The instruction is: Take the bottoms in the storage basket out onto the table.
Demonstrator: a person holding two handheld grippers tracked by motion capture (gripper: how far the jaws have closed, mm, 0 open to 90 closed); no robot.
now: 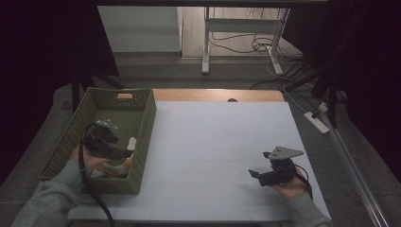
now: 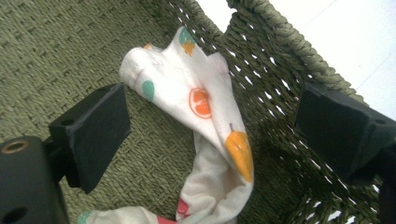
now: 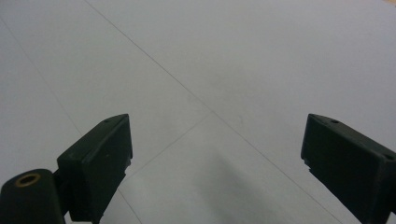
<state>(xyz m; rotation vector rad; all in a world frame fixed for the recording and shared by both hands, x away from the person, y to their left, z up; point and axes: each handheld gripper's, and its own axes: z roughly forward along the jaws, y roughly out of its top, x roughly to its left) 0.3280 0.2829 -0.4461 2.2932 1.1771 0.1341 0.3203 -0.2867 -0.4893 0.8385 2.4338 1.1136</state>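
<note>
High view: left gripper [image 1: 124,152] released inside the basket [image 1: 146,124] over the cloth [image 2: 205,116]; right gripper [image 1: 257,173] released.

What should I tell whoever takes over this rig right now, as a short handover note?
Left gripper: open, down inside the green woven basket, jaws standing either side of the fruit-print cloth without clamping it.
Right gripper: open, holding nothing, over the white table top at the right.
Things: the cloth lies crumpled against the basket's near right wall; the basket sits at the table's left edge.
Done: the left gripper is lined up on the cloth.
Left: probably close on the cloth and lift it out onto the table; the right gripper looks free to help there.
</note>
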